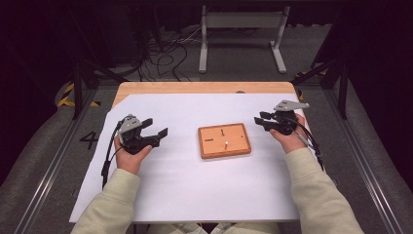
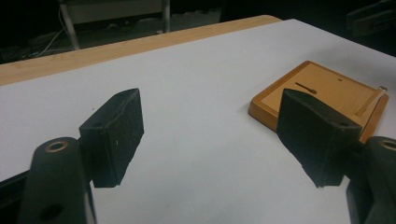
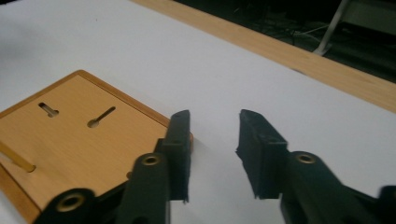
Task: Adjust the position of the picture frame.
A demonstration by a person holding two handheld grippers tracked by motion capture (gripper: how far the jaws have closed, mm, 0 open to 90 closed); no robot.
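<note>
Wooden board (image 1: 224,140) flat, long axis across table; left gripper (image 1: 157,133) fingers wide apart, right gripper (image 1: 261,120) fingers narrowly apart, empty

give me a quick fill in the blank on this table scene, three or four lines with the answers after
1. The wooden board lies on a sheet of ____ paper.
2. In the high view, the board sits ____ the left tongs and the right tongs.
3. Both tongs are open and hold ____.
4. A thin ____ peg stands up from the board.

Missing words: white; between; nothing; wooden
</note>
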